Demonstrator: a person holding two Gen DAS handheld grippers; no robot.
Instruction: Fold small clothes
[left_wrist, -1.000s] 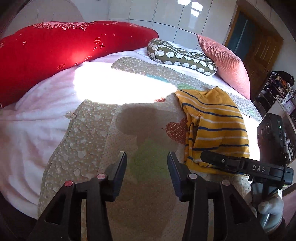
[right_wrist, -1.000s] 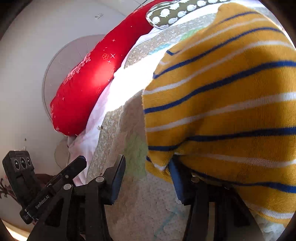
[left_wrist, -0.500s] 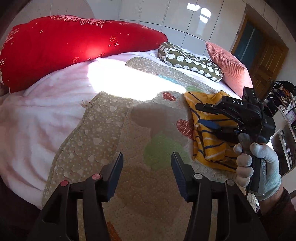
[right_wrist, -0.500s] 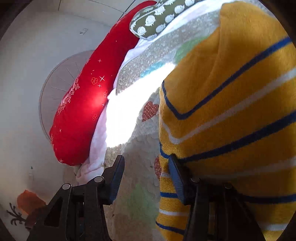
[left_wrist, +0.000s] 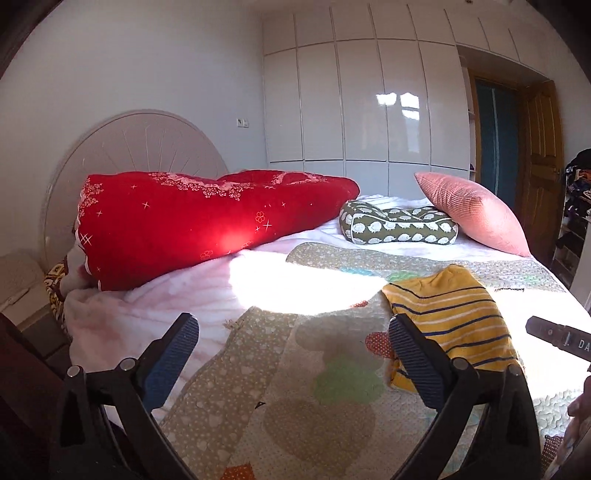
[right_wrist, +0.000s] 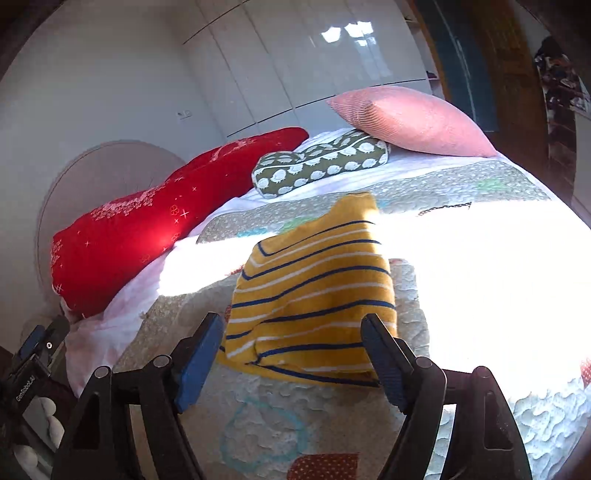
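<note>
A: Where's the mustard-yellow knit garment with blue and white stripes (right_wrist: 310, 295) lying?

B: On the patchwork quilt (right_wrist: 369, 424), straight ahead of the right gripper (right_wrist: 293, 360), long axis running away from it. From the left gripper (left_wrist: 291, 360) it's ahead and off to the right, so the right is nearer.

A: Grippers?

B: Both jaws have just been opening, nothing between either pair. Garment's folded over, rumpled, near hem uneven.
</note>
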